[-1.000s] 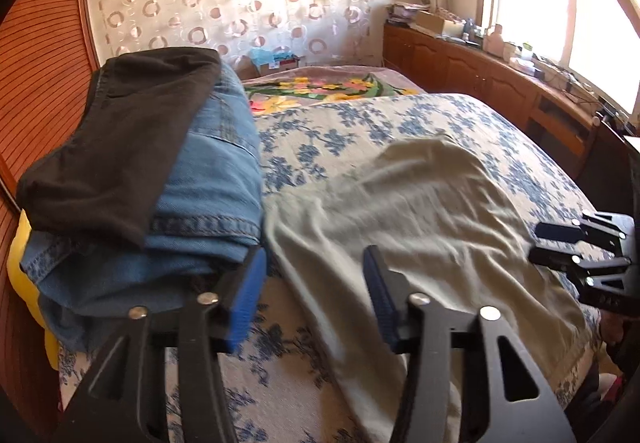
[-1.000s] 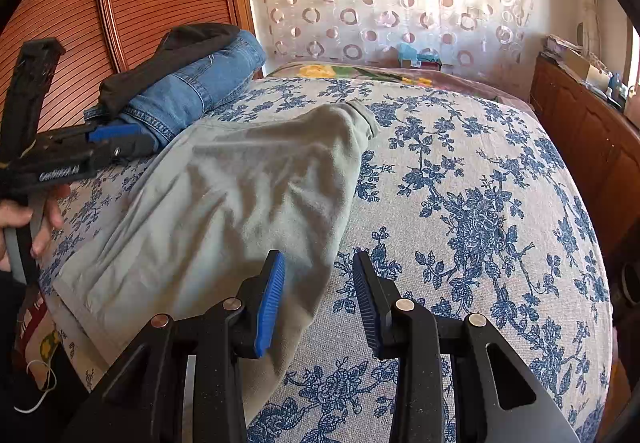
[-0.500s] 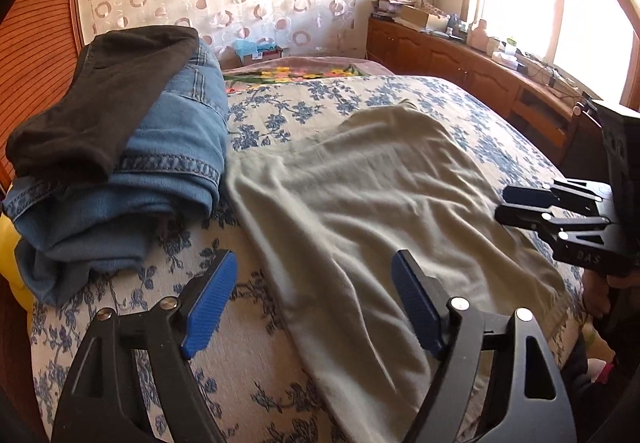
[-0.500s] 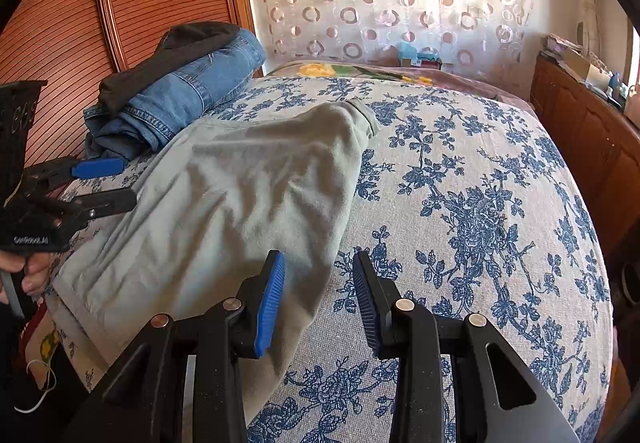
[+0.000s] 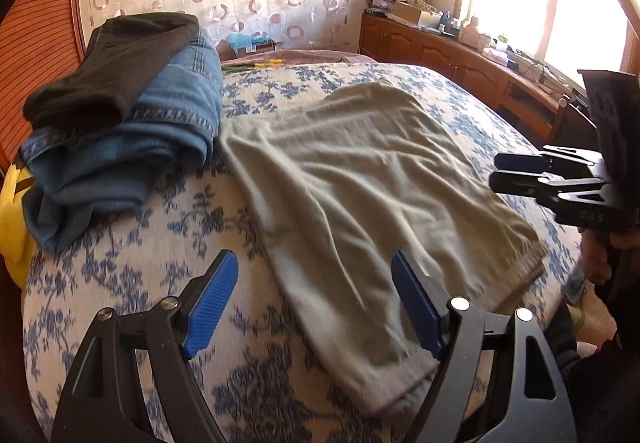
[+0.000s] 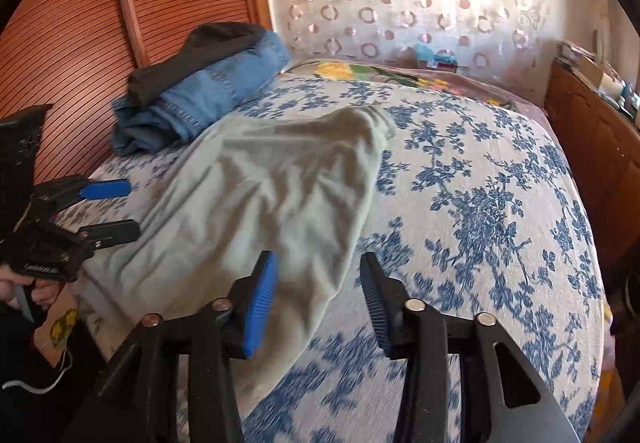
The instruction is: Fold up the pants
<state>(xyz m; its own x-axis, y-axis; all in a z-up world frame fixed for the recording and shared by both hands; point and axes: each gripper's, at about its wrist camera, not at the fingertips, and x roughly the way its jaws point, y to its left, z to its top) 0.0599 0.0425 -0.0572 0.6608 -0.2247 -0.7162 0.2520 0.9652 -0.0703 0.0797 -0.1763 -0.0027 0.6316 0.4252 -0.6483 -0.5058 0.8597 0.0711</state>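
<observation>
Your pale grey-green cotton pants lie flat along the near half of the bed, which wears a white cover printed with blue flowers; one end reaches the bed's near edge, the other points toward the middle.

From your left wrist camera, the left hand-held gripper has its jaws spread wide and has just been opening. The pants' near left edge lies under the gap, but the blue pads do not press on it, so it holds nothing. This view alone shows the sunlit window and the long wooden cabinet beyond the bed's right edge, and a yellow thing tucked at the bed's left edge. Your right hand-held gripper enters from the right, over the pants' right edge.

From your right wrist camera, the right hand-held gripper stands part open, its jaws just widening, straddling the pants' right edge with nothing gripped. Only here do you see the slatted wooden panel in full. A folded stack of blue denim jeans topped by a dark garment sits at the bed's far left corner, touching the pants.
</observation>
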